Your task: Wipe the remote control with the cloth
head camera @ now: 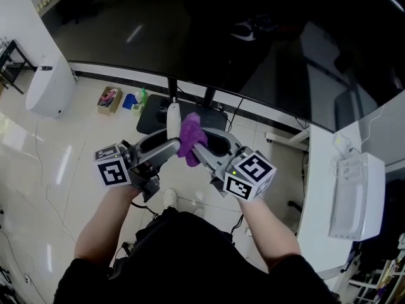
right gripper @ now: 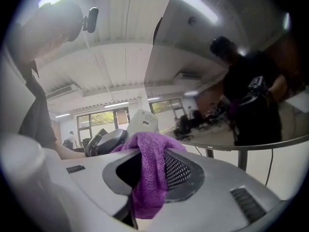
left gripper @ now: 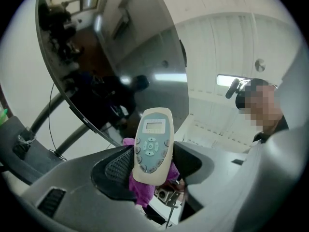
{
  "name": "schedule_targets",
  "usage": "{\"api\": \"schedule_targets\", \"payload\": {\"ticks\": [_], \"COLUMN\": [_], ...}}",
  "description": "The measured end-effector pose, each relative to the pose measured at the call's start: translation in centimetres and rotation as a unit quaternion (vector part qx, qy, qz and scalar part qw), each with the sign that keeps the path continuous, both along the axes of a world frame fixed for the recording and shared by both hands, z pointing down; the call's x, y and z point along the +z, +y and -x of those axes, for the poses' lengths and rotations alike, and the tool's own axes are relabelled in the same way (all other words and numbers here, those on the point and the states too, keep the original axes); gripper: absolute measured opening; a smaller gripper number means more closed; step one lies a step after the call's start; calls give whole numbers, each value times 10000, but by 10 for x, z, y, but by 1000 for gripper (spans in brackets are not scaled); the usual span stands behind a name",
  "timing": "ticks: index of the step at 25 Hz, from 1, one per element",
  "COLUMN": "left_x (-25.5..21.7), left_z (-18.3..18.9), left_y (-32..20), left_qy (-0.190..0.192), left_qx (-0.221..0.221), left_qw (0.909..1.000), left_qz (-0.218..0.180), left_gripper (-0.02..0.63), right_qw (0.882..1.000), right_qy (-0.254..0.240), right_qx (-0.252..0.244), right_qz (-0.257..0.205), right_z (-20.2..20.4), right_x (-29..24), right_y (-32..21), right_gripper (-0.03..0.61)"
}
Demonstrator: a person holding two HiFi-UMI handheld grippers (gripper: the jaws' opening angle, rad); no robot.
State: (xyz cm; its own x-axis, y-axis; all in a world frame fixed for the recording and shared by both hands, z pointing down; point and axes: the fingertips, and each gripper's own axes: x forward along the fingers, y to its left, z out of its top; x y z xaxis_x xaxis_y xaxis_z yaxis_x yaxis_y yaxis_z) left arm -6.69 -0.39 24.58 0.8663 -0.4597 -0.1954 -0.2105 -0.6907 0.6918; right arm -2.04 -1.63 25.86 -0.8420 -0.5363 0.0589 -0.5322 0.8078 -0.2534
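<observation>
Both grippers are held up in the air in front of a big dark screen. My left gripper is shut on a white remote control, which stands upright with its buttons and small display facing the left gripper view. My right gripper is shut on a purple cloth. The cloth is bunched and presses against the back of the remote control, whose top pokes up behind it. A fold of purple cloth shows behind the remote in the left gripper view.
A large dark screen on a black stand fills the space ahead. A white table with a white box is at the right. On the tiled floor at the left are a white bin and small coloured items.
</observation>
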Motion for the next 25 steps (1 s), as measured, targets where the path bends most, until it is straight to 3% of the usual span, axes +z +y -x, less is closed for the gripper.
{"api": "schedule_targets", "payload": {"ticks": [5,8,10,12,14,17,22,25], "left_x": [20,35,51,79,122,197,316,372], "left_z": [-8,-10,-13,-16,-17,-13,-10,-18], "left_y": [10,8,2,-8,-22,-49,-101,-130], "left_qy": [-224,-469,-833,-1475,-2314,-3353,-4488,-4946], "left_qx": [285,234,22,-294,-639,-1167,-1652,-1747], "left_qw": [9991,9983,9963,9884,9702,9319,8683,8373], "left_qz": [198,249,226,228,330,750,1318,1539], "left_gripper": [253,253,253,253,253,253,252,252], "right_qw": [9994,9980,9947,9871,9776,9671,9601,9561], "right_qy": [9,35,265,736,1239,1717,2014,2135], "right_qx": [266,548,912,1351,1676,1878,1892,1883], "right_qz": [-207,-301,-404,-440,-295,32,426,691], "right_z": [-9,-19,-35,-57,-77,-94,-102,-108], "right_x": [-14,-16,-6,17,51,97,154,181], "right_y": [-16,-25,-29,-29,-25,-17,-6,-4], "right_gripper": [118,118,118,118,118,118,118,118]}}
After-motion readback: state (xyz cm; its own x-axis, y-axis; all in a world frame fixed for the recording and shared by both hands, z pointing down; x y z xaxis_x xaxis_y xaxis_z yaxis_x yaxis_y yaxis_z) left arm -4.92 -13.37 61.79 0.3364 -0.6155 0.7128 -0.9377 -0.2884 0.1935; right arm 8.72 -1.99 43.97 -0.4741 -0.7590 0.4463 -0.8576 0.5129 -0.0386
